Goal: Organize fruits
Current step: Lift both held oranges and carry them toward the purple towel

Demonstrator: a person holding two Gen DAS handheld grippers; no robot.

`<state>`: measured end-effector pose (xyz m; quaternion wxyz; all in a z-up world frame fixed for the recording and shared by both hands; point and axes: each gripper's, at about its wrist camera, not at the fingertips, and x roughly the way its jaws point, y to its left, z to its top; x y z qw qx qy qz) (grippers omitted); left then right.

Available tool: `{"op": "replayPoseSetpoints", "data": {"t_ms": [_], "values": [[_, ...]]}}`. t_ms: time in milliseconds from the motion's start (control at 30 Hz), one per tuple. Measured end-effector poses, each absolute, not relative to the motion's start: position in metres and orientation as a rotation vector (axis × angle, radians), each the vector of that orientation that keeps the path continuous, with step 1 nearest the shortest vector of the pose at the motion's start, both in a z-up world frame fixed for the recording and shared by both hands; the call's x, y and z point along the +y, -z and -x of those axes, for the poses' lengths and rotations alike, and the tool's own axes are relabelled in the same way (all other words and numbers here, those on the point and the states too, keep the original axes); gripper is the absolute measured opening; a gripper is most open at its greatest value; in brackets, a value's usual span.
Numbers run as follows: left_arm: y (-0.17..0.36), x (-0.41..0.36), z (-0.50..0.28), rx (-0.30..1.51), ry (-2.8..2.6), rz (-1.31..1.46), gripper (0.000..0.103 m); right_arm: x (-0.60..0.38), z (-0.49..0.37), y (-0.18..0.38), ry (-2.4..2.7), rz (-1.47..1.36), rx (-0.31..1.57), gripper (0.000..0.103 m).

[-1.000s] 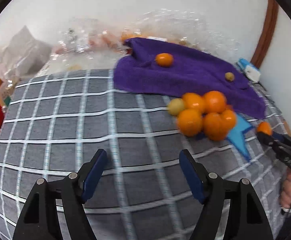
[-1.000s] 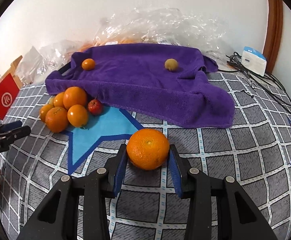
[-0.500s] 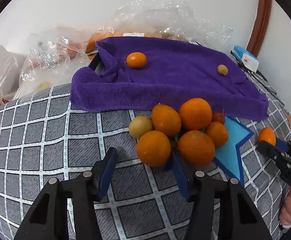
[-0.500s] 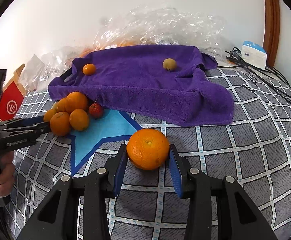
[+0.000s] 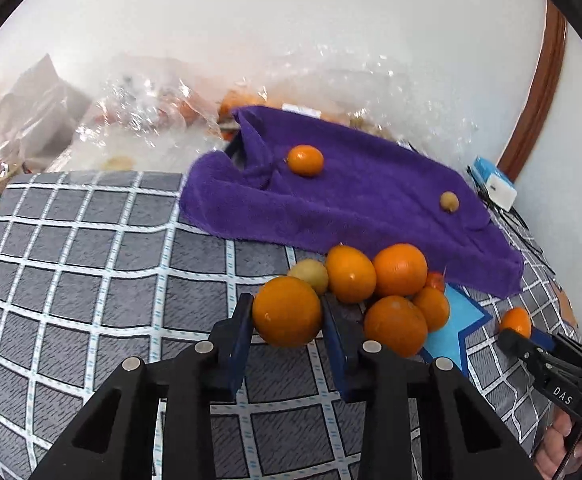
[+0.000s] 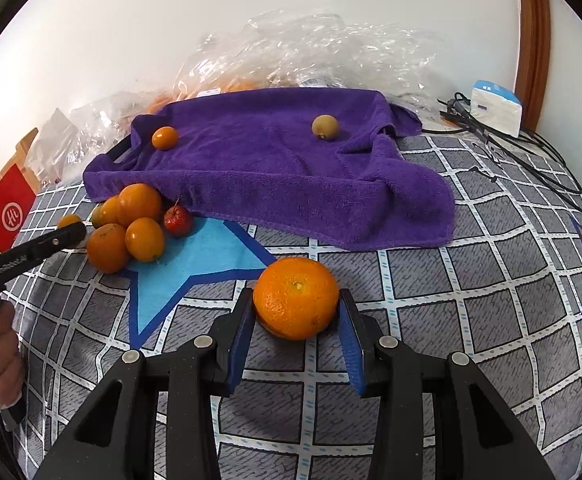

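the left tongs (image 5: 287, 316) are seen closing around an orange (image 5: 287, 311) at the near edge of the fruit pile (image 5: 375, 284); the blue pads are pressed against both of its sides, so the fruit is grasped. the pile lies on a grey checked cover (image 5: 91, 264), partly over a blue star patch (image 5: 451, 328), just in front of the purple towel (image 5: 355, 200). in the pile, a yellowish fruit (image 5: 311, 274), several oranges and a small red fruit (image 5: 435, 280) are packed touching one another. on the towel, well apart, a small orange (image 5: 305, 160) and a small brownish fruit (image 5: 449, 201) are laid. crumpled clear plastic bags (image 5: 151, 128) are heaped behind the towel against the white wall.

the right tongs (image 6: 297, 312) are clenched on a large orange (image 6: 295, 298), its stem end turned upward, held just above the checked cover (image 6: 471, 300) near a tip of the blue star (image 6: 195, 256). in this view the pile (image 6: 131, 224) is seen to the left at the towel's (image 6: 275, 168) edge, with the red fruit (image 6: 178, 220) at its right side. the left tool (image 6: 31, 256) is seen reaching in from the left, held by a hand (image 6: 3, 356). a white and blue box (image 6: 495, 108) and black cables (image 6: 531, 148) are lying at the far right by a wooden frame.
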<state>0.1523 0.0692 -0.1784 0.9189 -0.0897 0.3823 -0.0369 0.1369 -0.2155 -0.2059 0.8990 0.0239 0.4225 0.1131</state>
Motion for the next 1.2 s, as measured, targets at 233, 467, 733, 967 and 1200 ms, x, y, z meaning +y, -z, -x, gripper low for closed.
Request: {"op": "replayPoseSetpoints", "data": {"t_ms": [233,467,733,967,1200], "values": [[0.174,0.071,-0.145,0.757,0.076,0.189,0.032,-0.215,-0.137,0.205,-0.228,-0.047,0.875,0.040],[0.171,0.066,-0.145,0.744,0.070,0.179,0.032,-0.216,-0.137,0.204,-0.235,-0.059,0.869,0.040],[0.170,0.065,-0.143,0.725,0.088,0.179,0.032,-0.217,-0.135,0.203,-0.225,-0.066,0.863,0.040],[0.171,0.076,-0.143,0.716,0.093,0.253,0.032,-0.216,-0.137,0.204,-0.259,-0.074,0.872,0.040],[0.169,0.080,-0.142,0.691,0.097,0.285,0.032,-0.214,-0.133,0.202,-0.271,-0.058,0.852,0.040]]}}
